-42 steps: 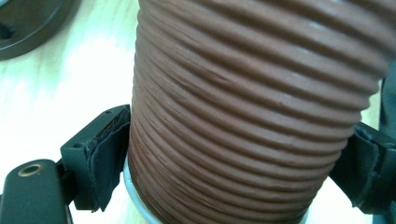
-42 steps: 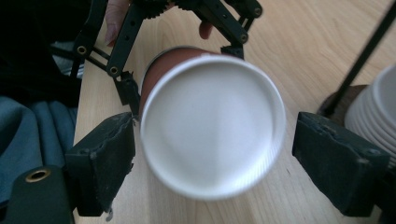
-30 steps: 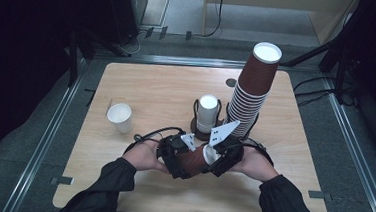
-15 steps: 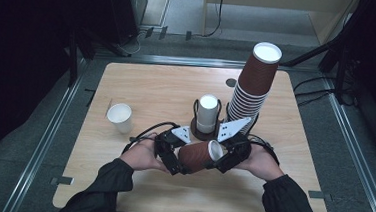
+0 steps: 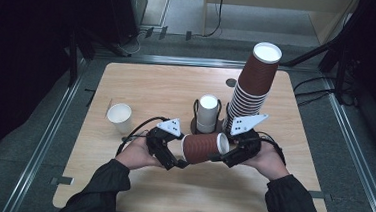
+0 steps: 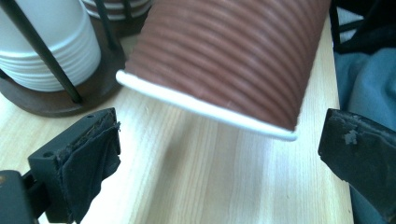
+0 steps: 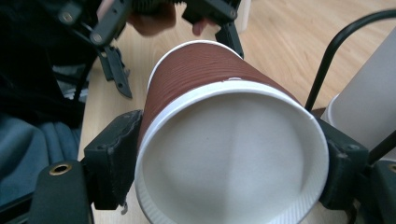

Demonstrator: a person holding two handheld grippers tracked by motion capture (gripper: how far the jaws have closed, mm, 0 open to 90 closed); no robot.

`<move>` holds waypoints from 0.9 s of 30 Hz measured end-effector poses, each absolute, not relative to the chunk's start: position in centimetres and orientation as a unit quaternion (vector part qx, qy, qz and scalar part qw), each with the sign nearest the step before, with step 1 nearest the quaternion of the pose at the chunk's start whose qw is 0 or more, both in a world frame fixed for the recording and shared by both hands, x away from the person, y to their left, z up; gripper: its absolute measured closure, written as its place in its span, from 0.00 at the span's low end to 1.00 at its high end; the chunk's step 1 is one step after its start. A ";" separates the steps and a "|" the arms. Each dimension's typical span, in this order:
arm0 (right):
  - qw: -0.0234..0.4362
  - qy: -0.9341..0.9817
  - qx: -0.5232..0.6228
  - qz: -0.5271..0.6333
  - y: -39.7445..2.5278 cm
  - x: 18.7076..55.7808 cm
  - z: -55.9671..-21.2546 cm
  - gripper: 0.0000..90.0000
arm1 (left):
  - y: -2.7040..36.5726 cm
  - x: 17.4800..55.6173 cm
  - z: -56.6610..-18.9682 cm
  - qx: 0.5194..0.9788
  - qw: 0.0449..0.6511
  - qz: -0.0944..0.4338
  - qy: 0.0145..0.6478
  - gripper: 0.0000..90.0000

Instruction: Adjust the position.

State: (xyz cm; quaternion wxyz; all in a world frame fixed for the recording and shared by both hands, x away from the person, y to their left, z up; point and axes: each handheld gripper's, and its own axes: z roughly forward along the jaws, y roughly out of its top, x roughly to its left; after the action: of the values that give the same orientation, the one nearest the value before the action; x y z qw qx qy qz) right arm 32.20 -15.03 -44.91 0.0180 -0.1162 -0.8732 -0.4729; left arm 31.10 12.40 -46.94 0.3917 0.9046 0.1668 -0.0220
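Right hand pose: the right gripper (image 5: pixel 218 156) comes in from the right, low over the light wooden table (image 5: pixel 142 83), its jaws pinching the rim end of a brown ribbed paper cup with a white inside (image 5: pixel 203 147).
Cup position: it lies on its side in the air just above the table, near the front edge, its open mouth toward the right gripper's camera and its base toward the left gripper (image 5: pixel 174 161).
Left hand pose: palm-up at the cup's base end; its jaws are spread wide, with the cup between them and touching neither pad.
Behind: a black wire holder with a white cup stack (image 5: pixel 207 115) stands just beyond the cup, and a tall leaning stack of brown cups (image 5: pixel 252 85) just right of that.
Left side: a single white paper cup (image 5: pixel 119 117) stands well apart.
Open room: bare tabletop lies along the front edge and across the far left half.
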 end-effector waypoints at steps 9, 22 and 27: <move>0.025 -0.846 -0.125 -0.517 -15.1 32.0 -44.0 0.24 | 12.7 31.2 -47.3 0.884 0.433 -0.033 0.176 0.00; 0.059 -0.824 -0.121 -0.550 -13.9 31.7 -44.1 0.24 | 12.2 30.8 -46.8 0.857 0.486 -0.041 0.168 0.03; 0.062 -0.826 -0.117 -0.547 -13.8 31.7 -44.3 0.25 | 12.4 30.8 -46.6 0.862 0.479 -0.039 0.162 0.07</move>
State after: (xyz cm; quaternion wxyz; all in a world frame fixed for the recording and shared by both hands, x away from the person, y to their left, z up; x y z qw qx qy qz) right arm 31.70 -13.78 -44.27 0.0615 -0.1174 -0.8265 -0.5472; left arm 30.77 12.38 -46.57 0.4790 0.8618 0.1624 -0.0387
